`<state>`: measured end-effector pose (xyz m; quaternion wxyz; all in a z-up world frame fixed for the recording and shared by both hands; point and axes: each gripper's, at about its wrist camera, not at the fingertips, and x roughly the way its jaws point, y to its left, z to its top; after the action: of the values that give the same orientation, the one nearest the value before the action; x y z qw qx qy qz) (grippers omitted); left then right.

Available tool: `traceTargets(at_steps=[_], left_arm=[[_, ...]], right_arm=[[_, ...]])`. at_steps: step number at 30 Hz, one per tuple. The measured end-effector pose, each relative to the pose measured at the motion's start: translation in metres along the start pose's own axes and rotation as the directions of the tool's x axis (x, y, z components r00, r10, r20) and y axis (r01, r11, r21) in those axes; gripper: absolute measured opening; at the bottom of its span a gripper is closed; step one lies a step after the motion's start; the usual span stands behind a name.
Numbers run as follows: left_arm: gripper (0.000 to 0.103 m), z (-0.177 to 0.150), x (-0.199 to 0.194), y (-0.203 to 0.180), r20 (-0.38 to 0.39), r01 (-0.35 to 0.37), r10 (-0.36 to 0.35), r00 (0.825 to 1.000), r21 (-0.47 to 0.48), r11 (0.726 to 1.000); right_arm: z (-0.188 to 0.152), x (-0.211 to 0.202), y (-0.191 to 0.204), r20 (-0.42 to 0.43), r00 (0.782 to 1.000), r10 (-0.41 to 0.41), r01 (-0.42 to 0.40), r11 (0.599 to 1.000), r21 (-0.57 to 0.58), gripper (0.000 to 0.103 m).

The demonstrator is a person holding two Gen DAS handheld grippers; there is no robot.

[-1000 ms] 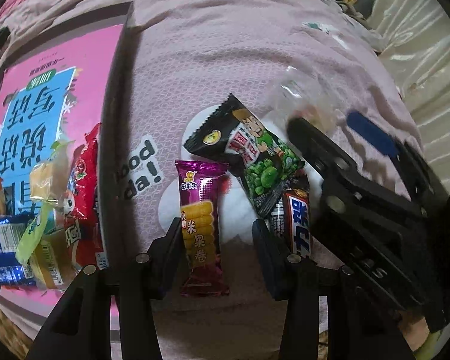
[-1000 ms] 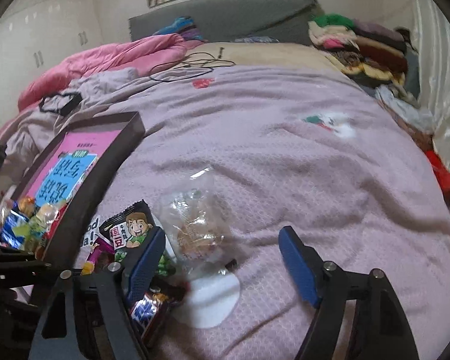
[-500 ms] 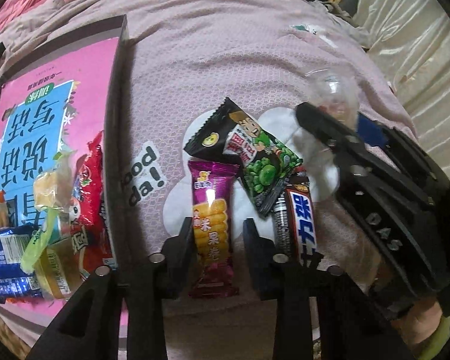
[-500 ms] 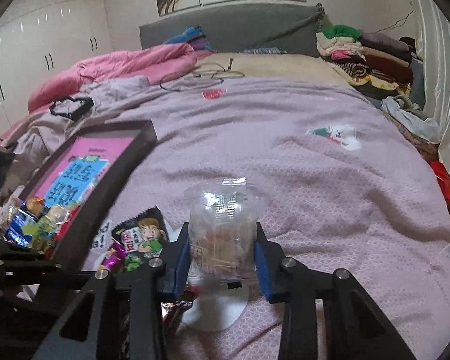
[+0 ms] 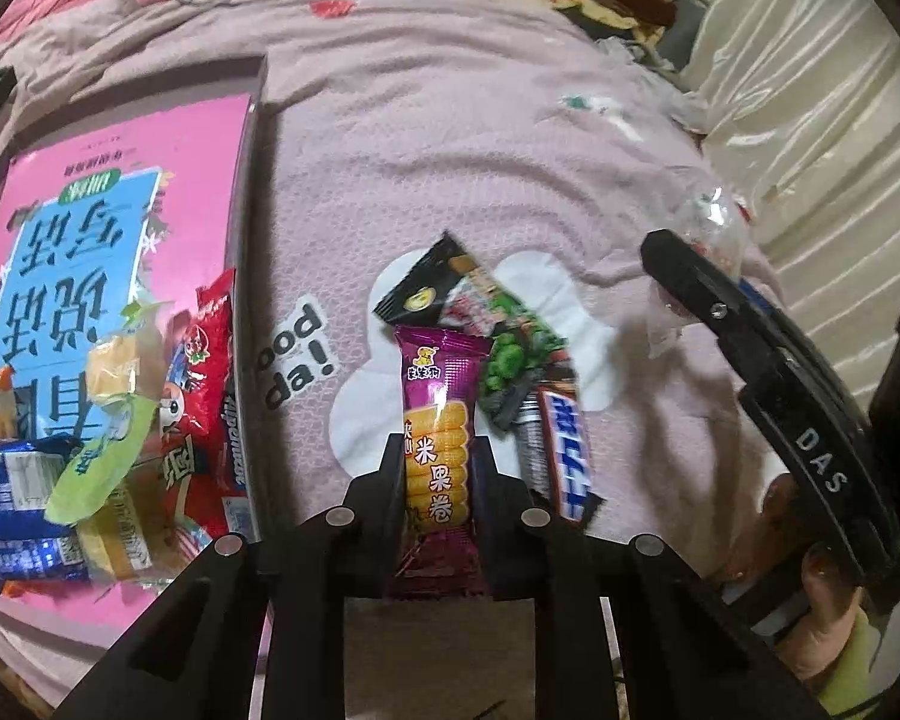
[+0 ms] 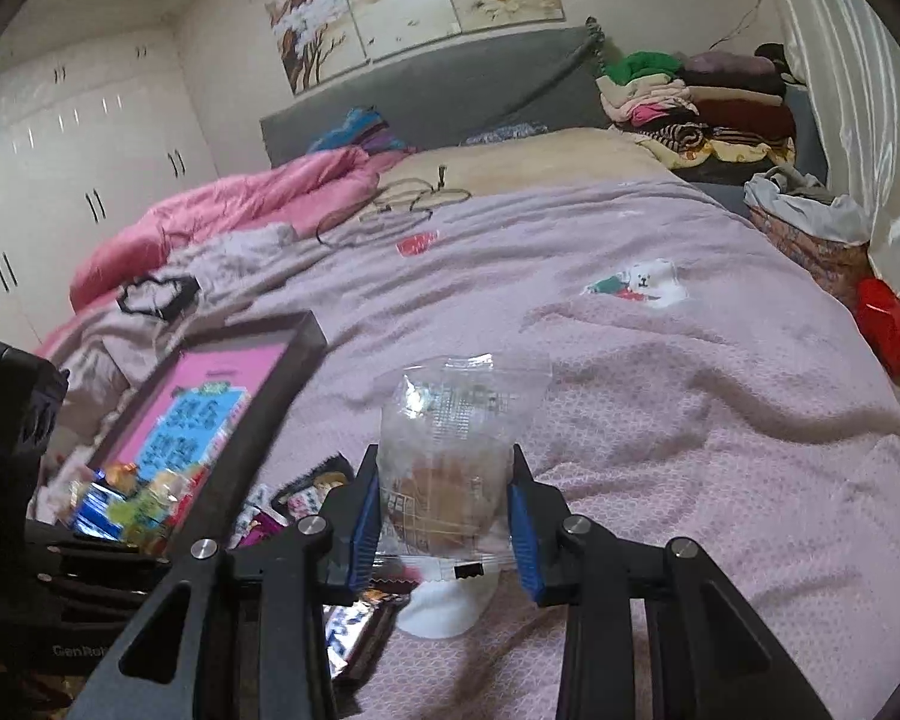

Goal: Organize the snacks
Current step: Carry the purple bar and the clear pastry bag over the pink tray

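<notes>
**Onlooker one:** Snacks are spread over the mauve knitted bedspread [image 5: 450,138], some of them already heaped at the near end of the dark-rimmed tray with the pink printed sheet [image 5: 120,138], which sits toward the bedspread's left edge.

**Onlooker two:** What's in that heap?

**Onlooker one:** A red packet [image 5: 201,396], a blue one [image 5: 12,480], and a pale green wrapper [image 5: 99,456] lying on top. Right of the tray, on the white cloud-shaped patch of the bedspread [image 5: 366,420], lie a black-and-green pea packet [image 5: 486,330] and a dark chocolate bar with blue lettering [image 5: 561,450], overlapping one another.

**Onlooker two:** And the grippers?

**Onlooker one:** The left gripper [image 5: 439,474] has its black fingers [image 5: 390,468] pinched narrow on the purple wrapper with the yellow rice roll [image 5: 441,438], gripping its lower half; the top end overlaps the pea packet. The right gripper [image 6: 444,516] has its blue-padded fingers [image 6: 366,516] pressed on either side of a clear plastic bag with a brown biscuit inside [image 6: 450,456], the bag upright above the white patch [image 6: 444,612], near the bedspread's front edge.
</notes>
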<state>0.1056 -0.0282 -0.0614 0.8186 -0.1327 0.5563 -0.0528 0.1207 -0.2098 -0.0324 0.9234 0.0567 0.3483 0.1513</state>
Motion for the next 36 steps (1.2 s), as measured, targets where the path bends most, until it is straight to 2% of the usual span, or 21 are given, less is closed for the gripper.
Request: traceTargets(at_steps=[5,12,18,28,32,36], left_arm=[[0.020,-0.004,-0.028,0.001,0.042,0.007,-0.008,0.999,0.020,1.000],[0.020,-0.006,-0.054,0.012,0.085,0.001,-0.001,0.996,-0.001,1.000],[0.020,-0.004,-0.065,0.026,0.111,-0.009,0.012,0.994,-0.026,1.000],[0.020,-0.009,-0.086,0.053,0.152,-0.007,0.017,0.988,-0.064,0.998],[0.020,-0.013,-0.093,0.064,0.158,-0.006,0.018,0.987,-0.075,0.997],[0.020,-0.018,-0.098,0.077,0.165,-0.011,0.026,0.986,-0.092,0.996]], right_arm=[[0.001,-0.012,0.003,0.036,0.999,0.035,-0.036,0.999,0.023,0.037],[-0.002,-0.019,0.009,0.043,0.995,0.091,-0.093,0.994,0.053,0.037],[-0.004,-0.027,0.035,0.059,0.988,0.140,-0.141,0.990,0.024,0.037],[-0.017,-0.032,0.095,0.029,0.975,0.222,-0.220,0.973,-0.066,0.037],[-0.021,-0.032,0.112,0.018,0.973,0.230,-0.227,0.970,-0.086,0.037],[-0.025,-0.034,0.130,0.016,0.979,0.204,-0.199,0.968,-0.154,0.037]])
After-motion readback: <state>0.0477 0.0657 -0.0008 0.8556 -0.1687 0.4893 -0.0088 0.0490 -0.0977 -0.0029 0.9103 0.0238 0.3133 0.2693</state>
